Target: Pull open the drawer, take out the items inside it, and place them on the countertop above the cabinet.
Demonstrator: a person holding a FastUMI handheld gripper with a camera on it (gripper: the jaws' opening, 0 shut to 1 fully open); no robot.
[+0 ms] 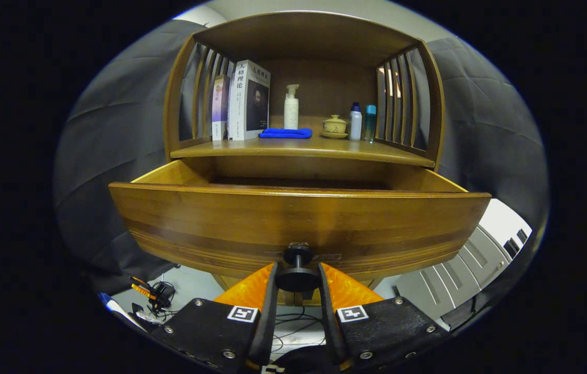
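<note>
A wooden drawer [298, 218] stands pulled out from the cabinet, its curved front facing me. A dark round knob [297, 270] sticks out from the middle of the drawer front. My gripper [297, 278] is shut on this knob, one finger pressing each side of it. The drawer's inside is hidden behind its front panel, so what lies in it cannot be seen. Above the drawer runs the wooden countertop [319, 149], under a slatted hutch.
On the countertop stand two books [244, 101], a white pump bottle [291, 108], a folded blue cloth [285, 133], a small yellow teapot [335, 125] and two small bottles [362, 122]. Cables and a small device [154, 296] lie on the floor below left.
</note>
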